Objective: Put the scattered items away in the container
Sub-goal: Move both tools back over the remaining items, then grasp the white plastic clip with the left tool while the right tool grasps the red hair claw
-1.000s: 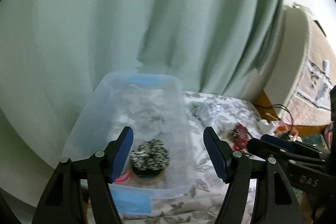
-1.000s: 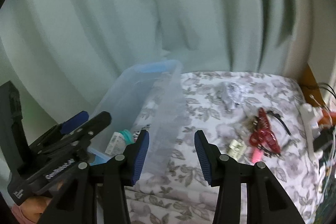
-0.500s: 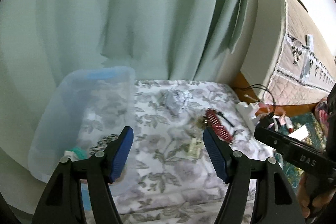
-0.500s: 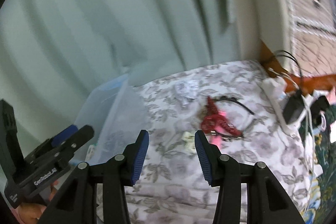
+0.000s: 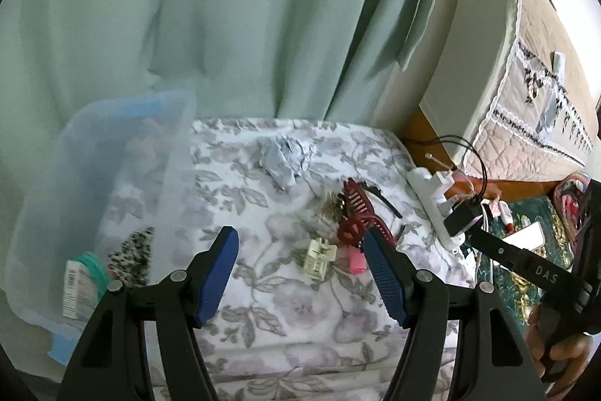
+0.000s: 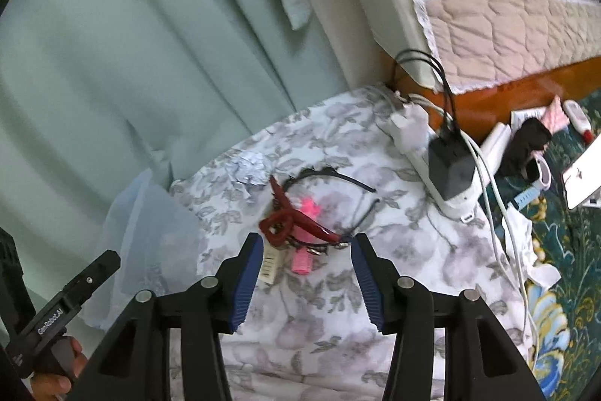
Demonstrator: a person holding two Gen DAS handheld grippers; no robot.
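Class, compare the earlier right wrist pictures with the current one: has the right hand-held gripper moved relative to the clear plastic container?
Yes. The right hand-held gripper has swung away from the clear plastic container, toward the dark red hair claw clip.

Your left gripper (image 5: 300, 273) points forward and down, its two blue-padded fingers (image 5: 216, 275) spread well apart with nothing between them. Your right gripper (image 6: 306, 277) is angled downward too, and its jaws are opening, the pads clear of everything and gripping nothing. In the left wrist view your right hand (image 5: 556, 356) shows at the lower right edge, fingers curled around the black handle. In the right wrist view your left hand (image 6: 56, 369) appears at the lower left corner, wrapped around its own handle in the same way.
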